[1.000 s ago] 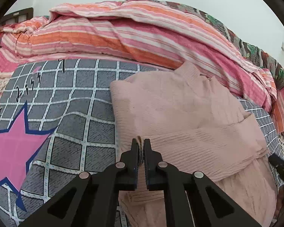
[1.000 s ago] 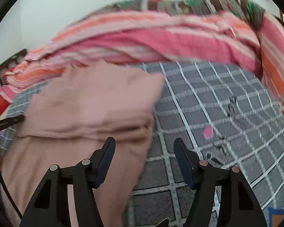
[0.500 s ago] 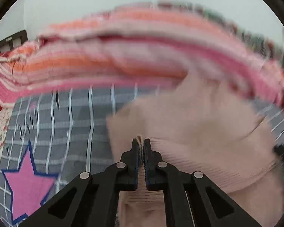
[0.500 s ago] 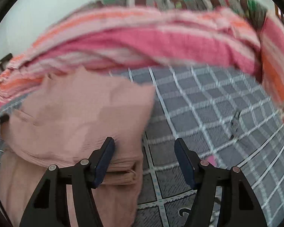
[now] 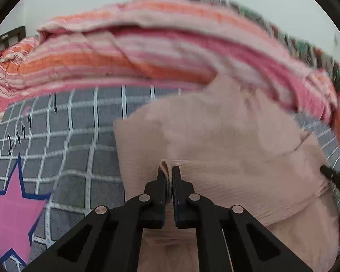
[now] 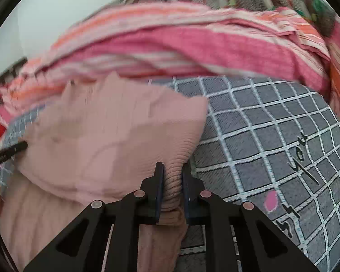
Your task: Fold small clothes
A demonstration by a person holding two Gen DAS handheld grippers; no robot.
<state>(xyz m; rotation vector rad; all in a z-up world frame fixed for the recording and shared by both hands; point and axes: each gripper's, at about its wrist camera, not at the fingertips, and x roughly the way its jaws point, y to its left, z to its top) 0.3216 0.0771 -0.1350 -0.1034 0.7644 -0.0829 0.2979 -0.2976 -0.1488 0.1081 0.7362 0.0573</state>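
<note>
Lying folded on the grey checked bed sheet (image 5: 79, 140): pink ribbed sweater (image 5: 215, 136), upper layer doubled over the lower one, fold line running across between both claws.

Left claw (image 5: 169, 176): pressed together on a thin pinch of the sweater's folded edge, at the garment's left corner. Fabric showing as a narrow ridge between the fingers (image 5: 161, 181).

Right claw (image 6: 171, 176): clamped on a thicker roll of ribbed fabric at the opposite corner of the same fold; fingers (image 6: 158, 181) standing slightly apart around the bunched knit. Sweater (image 6: 115, 136) spreading away to the left of this claw.

Edges: far edge of the sweater lying just beside the striped pink-and-orange blanket (image 5: 124, 52), with one corner touching or overlapping it; exact contact blurred. Left edge of the sweater running straight across bare sheet.

Open room: bare checked sheet (image 6: 272, 136) extending to the right of the right claw, carrying black lettering and a small pink spot. Bare sheet to the left of the left claw, carrying a pink star print (image 5: 13, 215). Striped blanket (image 6: 192, 45) bounding the far side in both views.
</note>
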